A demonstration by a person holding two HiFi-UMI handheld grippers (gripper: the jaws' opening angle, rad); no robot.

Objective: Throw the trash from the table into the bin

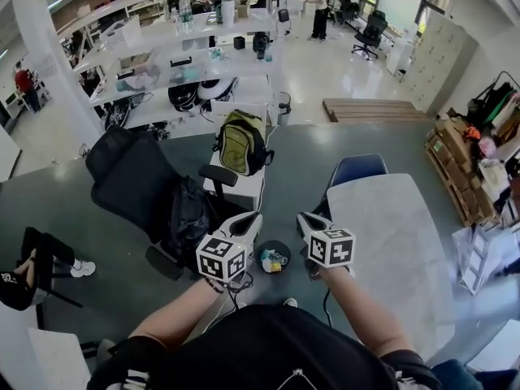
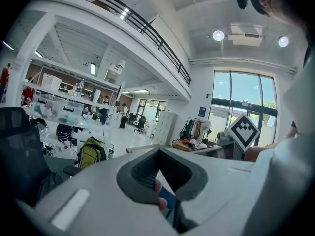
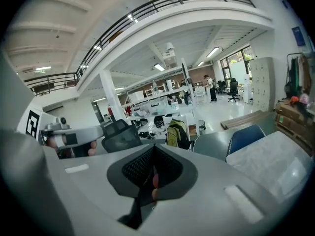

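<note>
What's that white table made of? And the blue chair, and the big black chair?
The table looks like pale marble or a marble-print top: faint grey mottling, slight sheen. The blue chair seems smooth moulded plastic, though it could be padded; too small to tell. The black chair has a matte, fabric or mesh-looking back on a dark frame.

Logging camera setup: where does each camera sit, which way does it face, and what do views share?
Head view: on the person's head, looking steeply down at the floor bin; both forearms, left gripper and right gripper show.
Left gripper view: on the left gripper, facing across the room; its shut jaws and the right gripper's cube show.
Right gripper view: on the right gripper, facing likewise; its shut jaws, the left gripper and table show.
Shared: all three see the yellow-green backpack.
</note>
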